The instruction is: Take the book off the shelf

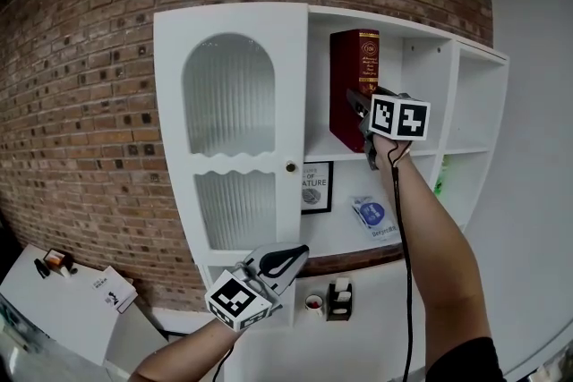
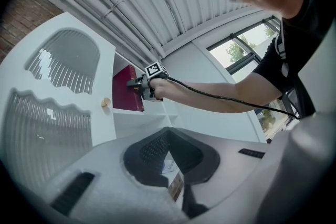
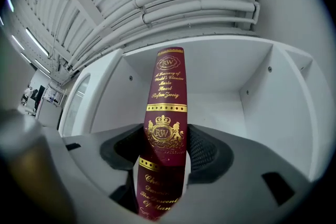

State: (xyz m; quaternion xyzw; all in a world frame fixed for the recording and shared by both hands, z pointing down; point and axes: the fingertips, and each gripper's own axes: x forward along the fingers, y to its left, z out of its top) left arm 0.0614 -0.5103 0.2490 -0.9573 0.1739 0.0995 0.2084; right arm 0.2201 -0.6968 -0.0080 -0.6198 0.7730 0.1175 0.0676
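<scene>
A thick dark-red book (image 1: 354,85) with gold lettering stands upright on the top shelf of a white cabinet (image 1: 421,49). My right gripper (image 1: 360,112) reaches up to it, arm stretched out. In the right gripper view the spine (image 3: 165,113) fills the gap between the two dark pads, and my right gripper (image 3: 165,149) is shut on it. My left gripper (image 1: 291,259) hangs low in front of the cabinet, jaws together and holding nothing. The left gripper view shows its closed tips (image 2: 167,136) and, far off, the book (image 2: 127,94) with the right gripper (image 2: 137,83) on it.
The cabinet's left door (image 1: 231,103) has ribbed glass and a brass knob (image 1: 290,166). The shelf below holds a framed print (image 1: 316,185) and a blue-white packet (image 1: 372,215). A cup (image 1: 314,303) stands lower down. A brick wall is behind; a white table (image 1: 54,304) is at lower left.
</scene>
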